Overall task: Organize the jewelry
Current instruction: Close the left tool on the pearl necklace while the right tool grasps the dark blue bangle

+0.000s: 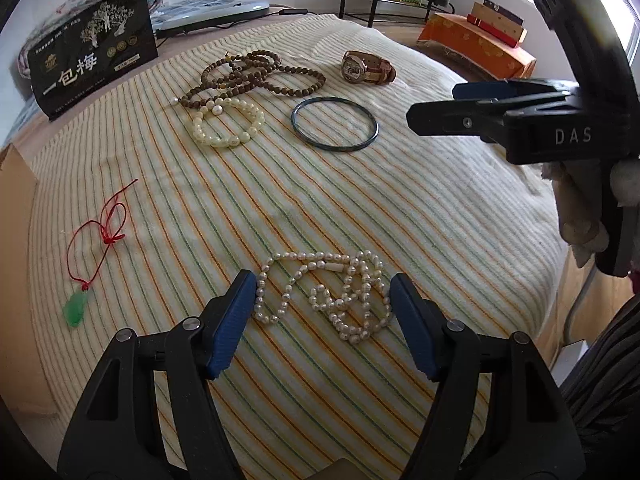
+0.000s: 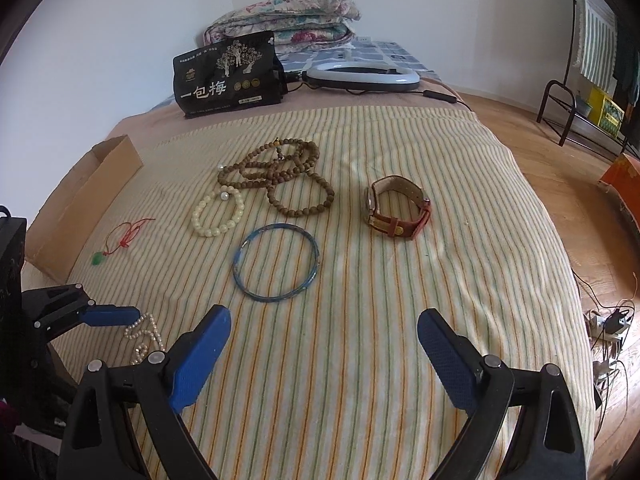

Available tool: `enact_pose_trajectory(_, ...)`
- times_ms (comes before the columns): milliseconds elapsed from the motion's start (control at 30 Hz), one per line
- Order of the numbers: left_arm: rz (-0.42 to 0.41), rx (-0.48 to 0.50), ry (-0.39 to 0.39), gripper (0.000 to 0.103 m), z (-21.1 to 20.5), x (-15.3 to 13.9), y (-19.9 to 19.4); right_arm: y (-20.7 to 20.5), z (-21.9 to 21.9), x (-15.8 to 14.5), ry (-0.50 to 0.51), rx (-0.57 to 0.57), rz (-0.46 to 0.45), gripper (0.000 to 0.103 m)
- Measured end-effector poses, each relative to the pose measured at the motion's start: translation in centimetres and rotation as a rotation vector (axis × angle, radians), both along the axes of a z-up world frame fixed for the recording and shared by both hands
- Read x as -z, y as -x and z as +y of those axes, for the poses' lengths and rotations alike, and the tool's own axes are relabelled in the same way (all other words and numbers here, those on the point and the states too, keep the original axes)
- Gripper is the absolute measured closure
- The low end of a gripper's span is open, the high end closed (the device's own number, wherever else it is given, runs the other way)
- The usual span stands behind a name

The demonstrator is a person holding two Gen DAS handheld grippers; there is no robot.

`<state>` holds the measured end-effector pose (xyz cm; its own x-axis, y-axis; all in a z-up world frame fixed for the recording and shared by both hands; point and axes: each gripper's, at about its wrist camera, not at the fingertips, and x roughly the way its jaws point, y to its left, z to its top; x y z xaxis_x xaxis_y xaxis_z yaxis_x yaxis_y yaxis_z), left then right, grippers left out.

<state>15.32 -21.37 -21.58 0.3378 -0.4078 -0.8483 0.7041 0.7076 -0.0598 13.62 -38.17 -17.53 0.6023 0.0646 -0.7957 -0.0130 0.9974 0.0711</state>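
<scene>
A white pearl necklace (image 1: pixel 324 292) lies tangled on the striped cloth (image 1: pixel 400 208), between the fingers of my left gripper (image 1: pixel 322 280). The blue pads stand apart on either side of it and do not press on it. My right gripper (image 2: pixel 325 314) is open over bare cloth, just short of a blue bangle (image 2: pixel 276 298). Farther off lie a cream bead bracelet (image 2: pixel 208 232), a long wooden bead strand (image 2: pixel 300 210) and a brown-strapped watch (image 2: pixel 400 208). A green pendant on a red cord (image 1: pixel 78 308) lies at the left.
An open cardboard box (image 2: pixel 80 200) sits at the cloth's left edge. A black printed bag (image 2: pixel 228 76), a ring light (image 2: pixel 360 76) and folded quilts (image 2: pixel 288 20) stand at the back. The bed drops off to wooden floor with cables (image 2: pixel 608 328) on the right.
</scene>
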Motion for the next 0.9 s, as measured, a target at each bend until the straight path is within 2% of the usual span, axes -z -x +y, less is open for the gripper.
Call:
enact_pose_trajectory(100,-0.049,-0.018,-0.038,0.034,-0.5,0.2,0.4,-0.8,0.7,0.5,0.005,-0.025,0.006,0.007)
enact_pose_trajectory(200,-0.063,-0.045,-0.032,0.043,-0.3,0.3,0.2,-1.6,1.3,1.1,0.011,-0.045,0.016,0.007)
enact_pose_trajectory(300,-0.063,-0.073,-0.019,0.059,0.2,0.1,-0.2,-2.6,1.9,1.9,0.014,-0.061,0.035,0.005)
enact_pose_trajectory(367,-0.067,-0.097,-0.022,0.075,0.6,0.1,-0.5,-3.0,2.2,2.4,0.015,-0.07,0.041,0.004)
enact_pose_trajectory(467,-0.057,-0.12,-0.014,0.088,1.2,-0.1,-0.9,-4.2,2.9,3.2,0.039,-0.084,0.054,0.004)
enact_pose_trajectory(767,-0.026,-0.147,0.023,0.092,2.4,-0.1,-1.4,-6.9,4.3,4.3,0.098,-0.091,0.081,0.004)
enact_pose_trajectory(867,-0.018,-0.158,0.036,0.093,2.8,-0.2,-1.5,-7.0,4.4,4.1,0.084,-0.102,0.076,0.02)
enact_pose_trajectory(900,-0.017,-0.162,0.037,0.094,2.9,-0.2,-1.5,-7.0,4.4,4.0,0.084,-0.103,0.075,0.028)
